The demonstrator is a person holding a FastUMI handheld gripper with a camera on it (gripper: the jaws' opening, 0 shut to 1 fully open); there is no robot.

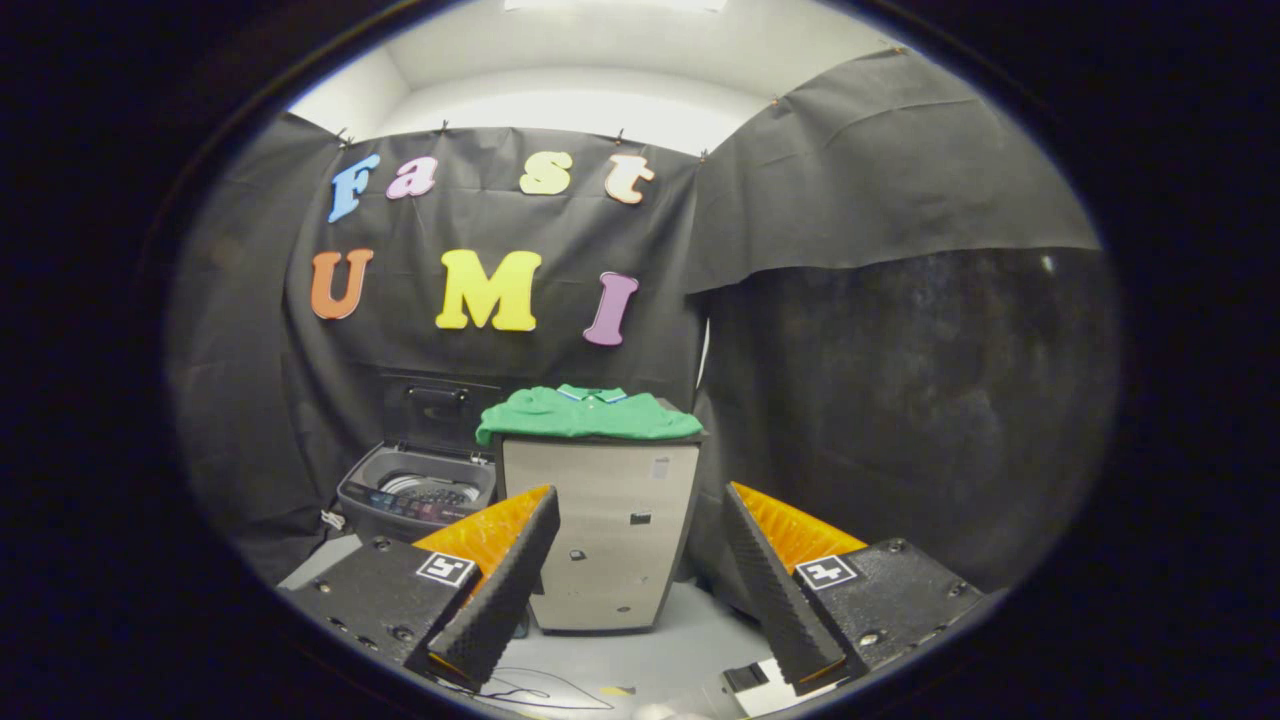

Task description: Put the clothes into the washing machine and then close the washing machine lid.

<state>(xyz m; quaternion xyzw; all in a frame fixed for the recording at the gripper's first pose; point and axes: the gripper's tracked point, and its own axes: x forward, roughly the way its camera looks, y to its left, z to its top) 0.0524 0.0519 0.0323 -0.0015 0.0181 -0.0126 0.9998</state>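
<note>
A green collared shirt (586, 413) lies folded on top of a tall pale cabinet (600, 530), well beyond my fingers. To the cabinet's left stands a grey top-loading washing machine (420, 490) with its lid (437, 410) raised upright against the wall and its drum showing. My gripper (640, 525) is open, fingers spread wide with nothing between them, pointing at the cabinet's front from some distance.
Black cloth walls close the booth behind and on the right. The pale floor (690, 640) runs from my fingers to the cabinet's base. A thin cable (540, 690) lies on the floor near my left finger.
</note>
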